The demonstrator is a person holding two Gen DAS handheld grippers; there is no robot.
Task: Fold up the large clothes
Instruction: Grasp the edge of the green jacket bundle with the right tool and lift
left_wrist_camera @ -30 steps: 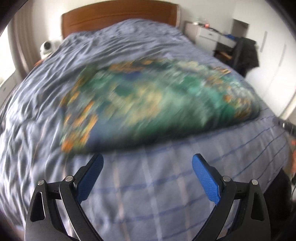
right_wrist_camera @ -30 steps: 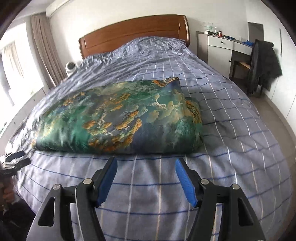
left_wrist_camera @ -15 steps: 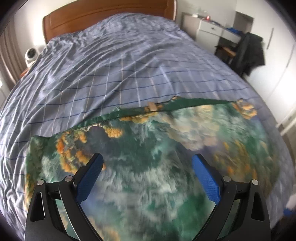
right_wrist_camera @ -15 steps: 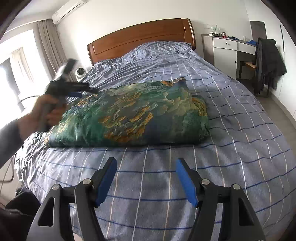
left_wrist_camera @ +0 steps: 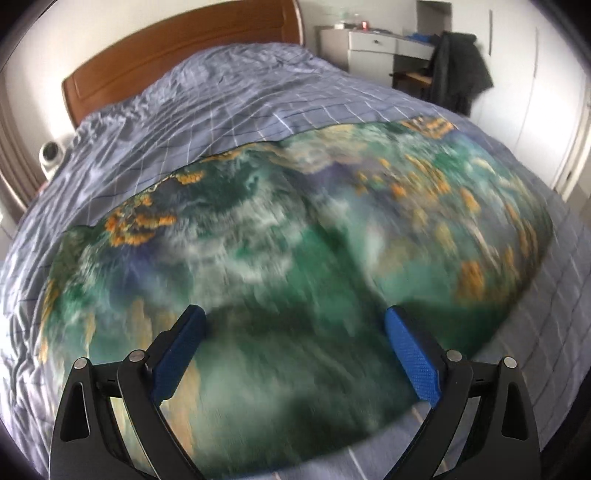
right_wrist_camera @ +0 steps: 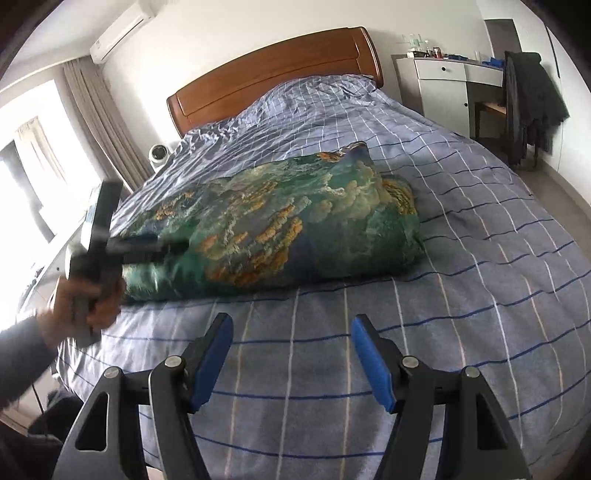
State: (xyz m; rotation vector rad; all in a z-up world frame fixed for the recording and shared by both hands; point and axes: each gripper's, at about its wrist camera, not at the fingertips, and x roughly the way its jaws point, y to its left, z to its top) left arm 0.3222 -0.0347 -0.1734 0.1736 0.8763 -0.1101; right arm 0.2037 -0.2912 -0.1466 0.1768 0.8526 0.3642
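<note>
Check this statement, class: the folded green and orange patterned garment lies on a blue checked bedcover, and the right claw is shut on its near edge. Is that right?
Not quite. The folded green and orange patterned garment does lie on the blue checked bedcover, but the right claw is open and holds nothing: it hangs over bare bedcover, short of the garment's near edge. The right wrist view shows this.

place: home bedroom | shown by: bed [right_wrist_camera: 480, 258] with wooden headboard [right_wrist_camera: 273, 70], curtains [right_wrist_camera: 96, 122] at left, white dresser [right_wrist_camera: 439, 88] far right, wall air conditioner [right_wrist_camera: 118, 29]
</note>
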